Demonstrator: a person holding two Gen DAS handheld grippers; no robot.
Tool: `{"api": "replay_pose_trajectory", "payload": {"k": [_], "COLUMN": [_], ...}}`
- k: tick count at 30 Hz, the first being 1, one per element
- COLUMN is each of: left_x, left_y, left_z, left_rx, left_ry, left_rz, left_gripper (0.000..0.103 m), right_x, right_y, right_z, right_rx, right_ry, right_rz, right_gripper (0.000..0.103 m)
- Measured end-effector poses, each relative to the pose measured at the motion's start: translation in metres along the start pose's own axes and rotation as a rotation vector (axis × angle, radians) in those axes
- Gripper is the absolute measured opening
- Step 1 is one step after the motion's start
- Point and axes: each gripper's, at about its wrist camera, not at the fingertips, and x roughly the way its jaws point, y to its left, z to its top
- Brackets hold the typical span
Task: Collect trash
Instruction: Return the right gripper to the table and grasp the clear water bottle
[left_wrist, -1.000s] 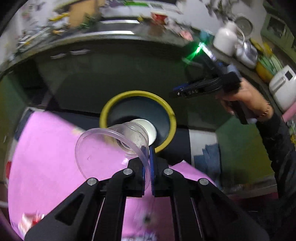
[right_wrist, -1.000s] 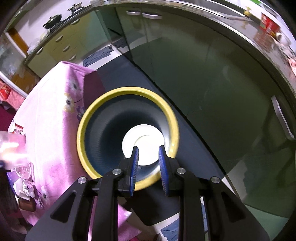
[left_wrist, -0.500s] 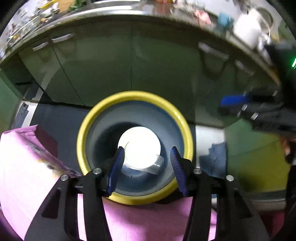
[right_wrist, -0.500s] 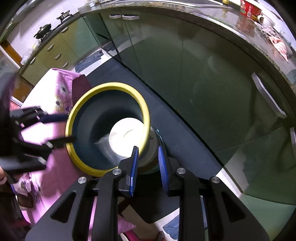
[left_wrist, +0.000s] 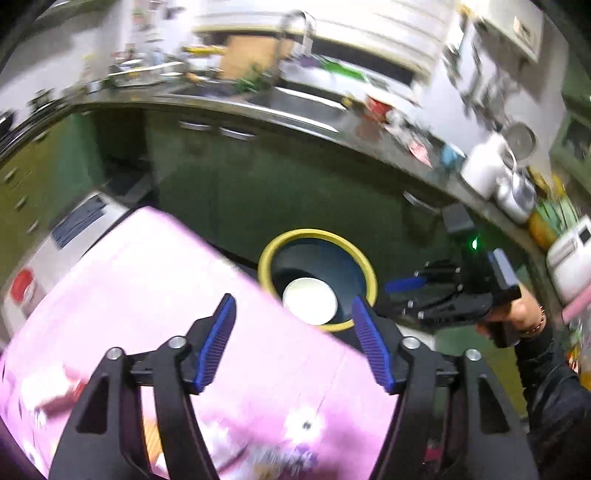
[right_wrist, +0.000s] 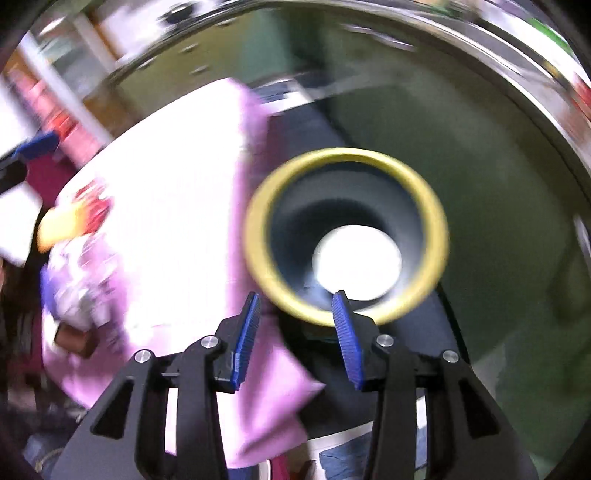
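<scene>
Pulling both hands back from the yellow-rimmed bin (left_wrist: 317, 236) w/ trash in its bottom, our left gripper (left_wrist: 291, 341) & right gripper (right_wrist: 295, 334) jaws just opened, both empty; next, we judge: more trash on the pink bench (left_wrist: 155, 280).

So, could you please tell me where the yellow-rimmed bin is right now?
The yellow-rimmed bin stands on the floor just beyond the edge of the pink tablecloth, in front of the green cabinets. It sits near centre in the left wrist view and centre-right in the right wrist view.
</scene>
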Motion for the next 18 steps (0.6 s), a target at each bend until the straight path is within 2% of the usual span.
{"api": "replay_pose_trajectory", "payload": {"k": [1,5,7,12,14,16,18], "left_x": [-0.020,-0.076,-0.096,-0.130,-0.140,-0.149,-0.157], "left_y": [0.011,0.039,0.048,0.069,0.076,0.079,0.083], "left_z": [-0.012,-0.059,-0.082,-0.137,-0.154,-0.166,-0.178], "left_rx": [-0.035,-0.119,-0.151,-0.262,-0.309,-0.345,-0.372], "left_ry": [-0.026,-0.111,-0.124,-0.145,-0.156,-0.172,-0.190], "left_rz": [0.038,0.147,0.176,0.224,0.233,0.230,0.235], "left_gripper": [0.068,0.076,0.078,0.078,0.078,0.078,0.078], "right_x": [0.003,0.015,0.021,0.031,0.039,0.051,0.064], "right_y": [0.017,0.083,0.114,0.177,0.206,0.224,0.244], "right_z": [0.002,0.006,0.008,0.013,0.025,0.037,0.045], "right_rx": [-0.035,-0.207,-0.279,-0.507,-0.673,-0.786,-0.920], "right_ry": [0.008,0.038,0.061,0.053,0.040,0.065,0.109], "right_rz": [0.031,0.151,0.187,0.172,0.146,0.132,0.132], "right_gripper": [0.047,0.047,0.047,0.047,0.048,0.058,0.060]}}
